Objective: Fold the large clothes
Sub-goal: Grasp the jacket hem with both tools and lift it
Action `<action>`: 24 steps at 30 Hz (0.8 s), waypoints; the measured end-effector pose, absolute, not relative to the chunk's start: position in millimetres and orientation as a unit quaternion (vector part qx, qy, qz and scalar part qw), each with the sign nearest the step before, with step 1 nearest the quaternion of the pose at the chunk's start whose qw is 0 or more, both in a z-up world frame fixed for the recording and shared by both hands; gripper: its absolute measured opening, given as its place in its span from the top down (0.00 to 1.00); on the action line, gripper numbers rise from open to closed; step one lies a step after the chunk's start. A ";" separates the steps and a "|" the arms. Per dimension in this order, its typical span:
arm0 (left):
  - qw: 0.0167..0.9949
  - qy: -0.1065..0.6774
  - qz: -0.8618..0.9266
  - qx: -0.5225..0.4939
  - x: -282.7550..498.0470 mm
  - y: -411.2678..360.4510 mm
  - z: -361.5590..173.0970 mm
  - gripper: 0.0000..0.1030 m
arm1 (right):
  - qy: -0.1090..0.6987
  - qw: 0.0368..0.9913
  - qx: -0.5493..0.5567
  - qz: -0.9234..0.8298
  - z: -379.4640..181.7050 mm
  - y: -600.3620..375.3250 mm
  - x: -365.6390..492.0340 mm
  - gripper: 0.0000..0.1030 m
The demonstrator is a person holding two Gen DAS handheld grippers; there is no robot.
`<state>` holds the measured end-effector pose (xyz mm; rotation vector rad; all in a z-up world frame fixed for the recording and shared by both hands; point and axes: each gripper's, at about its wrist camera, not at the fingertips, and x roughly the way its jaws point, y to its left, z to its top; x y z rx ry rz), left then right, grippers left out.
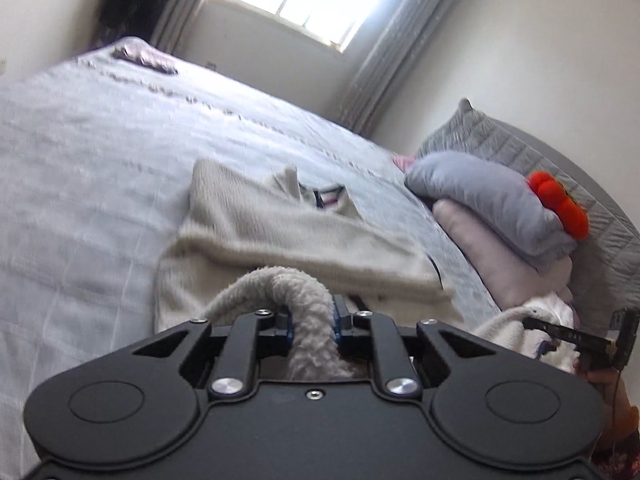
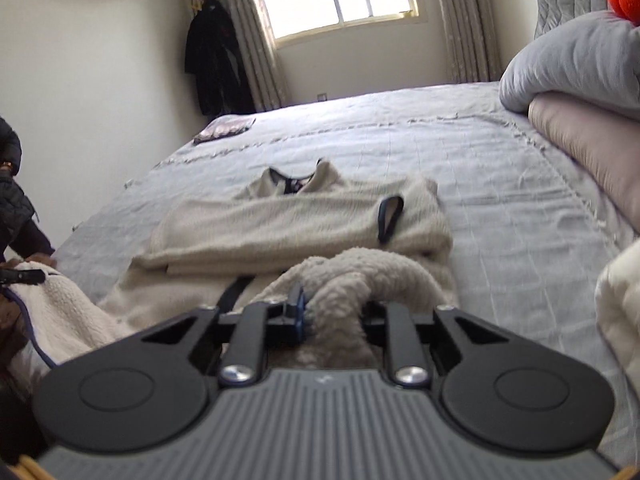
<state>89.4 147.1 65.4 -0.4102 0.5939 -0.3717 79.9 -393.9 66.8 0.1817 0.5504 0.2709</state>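
A cream fleece garment [image 1: 288, 232] lies on the bed, collar towards the far side, with its sleeves folded across the body. My left gripper [image 1: 312, 320] is shut on a bunched fold of its near hem, lifted off the bed. In the right wrist view the same fleece garment [image 2: 300, 220] shows a dark-trimmed cuff. My right gripper [image 2: 332, 316] is shut on another thick roll of the hem. At the left edge of that view, the left gripper's black finger [image 2: 22, 276] pinches the fleece edge.
The bed [image 2: 500, 200] has a pale blue quilted cover. A grey folded blanket [image 1: 480, 196], a pink pillow [image 1: 500, 256] and a red plush toy [image 1: 560, 204] are stacked at the headboard. A dark coat [image 2: 216, 60] hangs by the window. A small dark item [image 2: 224, 130] lies at the far corner.
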 end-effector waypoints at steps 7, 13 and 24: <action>0.940 0.256 -0.130 -0.185 185.9 139.7 87.2 0.83 | 0.262 0.952 0.119 0.105 84.8 -400.5 176.5 0.82; 0.960 0.235 -0.078 -0.132 275.9 119.2 76.5 0.80 | 0.282 0.950 0.117 0.064 74.8 -396.5 275.2 0.81; 0.934 0.319 -0.057 -0.149 406.2 117.1 -24.3 0.63 | 0.346 0.905 0.241 0.051 -28.6 -431.4 395.4 0.69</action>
